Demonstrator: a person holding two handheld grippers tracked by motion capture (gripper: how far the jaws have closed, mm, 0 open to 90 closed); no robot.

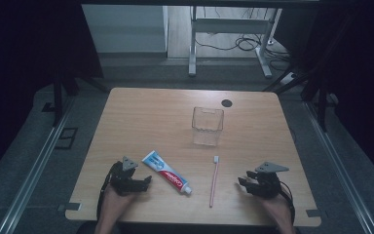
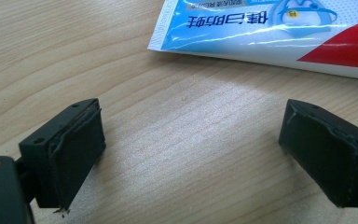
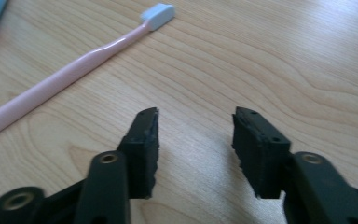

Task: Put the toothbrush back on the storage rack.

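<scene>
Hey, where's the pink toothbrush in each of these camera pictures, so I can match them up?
High view: the toothbrush lies lengthwise near the front of the table, right of centre, bristles pointing away.
Left gripper view: not in it.
Right gripper view: the toothbrush runs slantwise across the upper left, head near the top.
Shared landmark: the toothpaste tube, beside the toothbrush, shows in all three.

One toothpaste tube (image 1: pixel 166 172), one toothbrush (image 1: pixel 214 181), one clear cup (image 1: pixel 207 126).

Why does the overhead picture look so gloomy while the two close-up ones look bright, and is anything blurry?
High view: dim, dark surroundings, only the light wooden table lit. Left gripper view: bright sheen on the wood, white-and-blue toothpaste tube sharp. Right gripper view: pink toothbrush soft, out of focus.
</scene>
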